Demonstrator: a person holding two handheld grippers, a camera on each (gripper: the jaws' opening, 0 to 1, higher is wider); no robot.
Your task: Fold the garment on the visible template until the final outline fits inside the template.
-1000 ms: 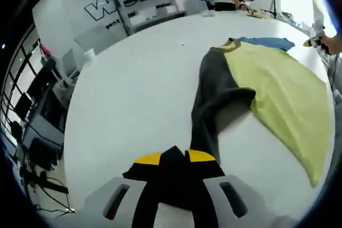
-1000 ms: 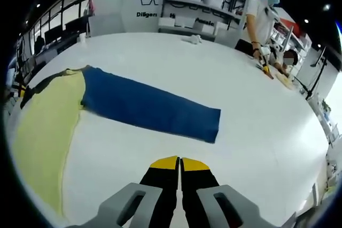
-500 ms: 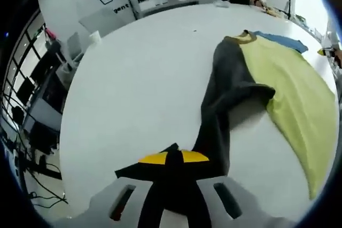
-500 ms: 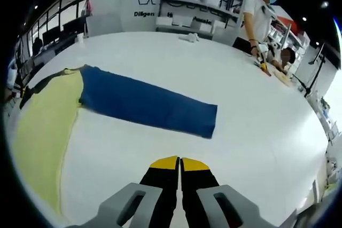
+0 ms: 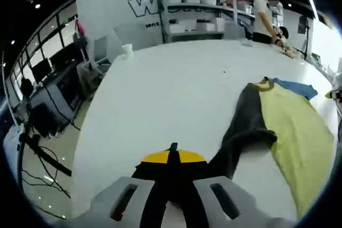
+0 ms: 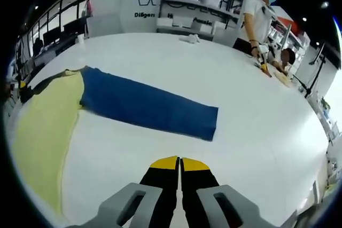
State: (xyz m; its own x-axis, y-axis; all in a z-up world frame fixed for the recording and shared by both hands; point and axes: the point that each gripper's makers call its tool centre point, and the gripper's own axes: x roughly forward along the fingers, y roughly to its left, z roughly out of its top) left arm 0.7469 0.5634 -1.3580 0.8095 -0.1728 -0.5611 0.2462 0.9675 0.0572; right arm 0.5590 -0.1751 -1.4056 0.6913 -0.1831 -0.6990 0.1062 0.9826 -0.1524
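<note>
The garment lies on the white table (image 5: 176, 89): a yellow body (image 5: 299, 132), a dark grey sleeve (image 5: 243, 126) and a blue sleeve (image 5: 291, 86). My left gripper (image 5: 172, 156) is shut on the end of the dark sleeve, which runs from its yellow tips back to the body at the right. In the right gripper view the blue sleeve (image 6: 149, 105) lies flat and stretched out, with the yellow body (image 6: 43, 126) at the left. My right gripper (image 6: 179, 161) is shut with nothing in it, above bare table short of the blue sleeve.
Shelves with white bins (image 5: 197, 9) stand behind the table. A person (image 6: 256, 20) works at the far right side, near small items (image 6: 270, 70) on the table. The table's left edge drops to a floor with cables and desks (image 5: 48, 132).
The left gripper has drawn the dark sleeve's end further from the yellow body, and its view has tilted up toward the shelves. The right gripper has barely moved.
</note>
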